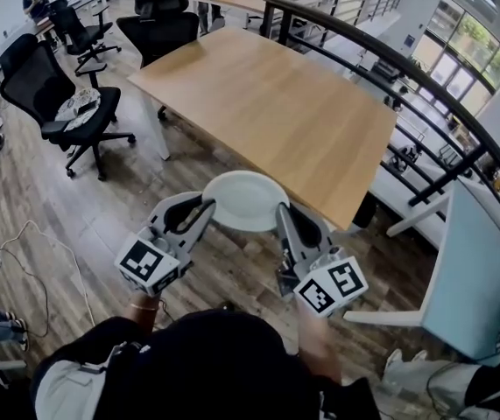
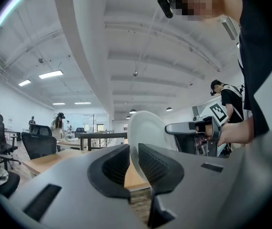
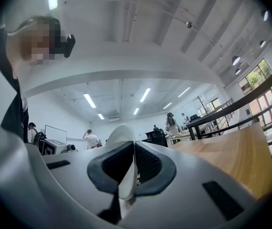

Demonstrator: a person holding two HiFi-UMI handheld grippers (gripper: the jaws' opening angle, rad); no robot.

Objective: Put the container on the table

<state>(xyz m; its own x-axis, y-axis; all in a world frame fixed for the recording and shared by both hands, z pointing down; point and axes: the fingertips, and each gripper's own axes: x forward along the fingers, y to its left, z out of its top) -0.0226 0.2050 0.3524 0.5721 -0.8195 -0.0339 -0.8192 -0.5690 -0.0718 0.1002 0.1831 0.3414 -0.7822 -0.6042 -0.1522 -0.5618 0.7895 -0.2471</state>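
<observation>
My left gripper (image 1: 204, 210) has its jaws pinched on the near-left rim of the container (image 1: 245, 199). In the left gripper view the white rim stands on edge between the ribbed pads (image 2: 156, 162), pressed against the right one. My right gripper (image 1: 282, 213) is clamped on the opposite rim, and in its own view the thin white edge runs straight down between the two dark pads (image 3: 149, 165). The container, a shallow white dish, hangs in the air between the two grippers and is carried by nothing else.

It is at the near edge of the wooden table (image 1: 276, 103), close to the table's near corner. It is off the tabletop, with plank floor (image 1: 48, 199) below its near part. Whether its far rim reaches over the table edge, I cannot tell.

Left of the table stand black office chairs (image 1: 57, 94). A dark railing (image 1: 390, 59) curves along the table's far right side. A pale cable (image 1: 39, 243) lies on the floor to the table's near left.
</observation>
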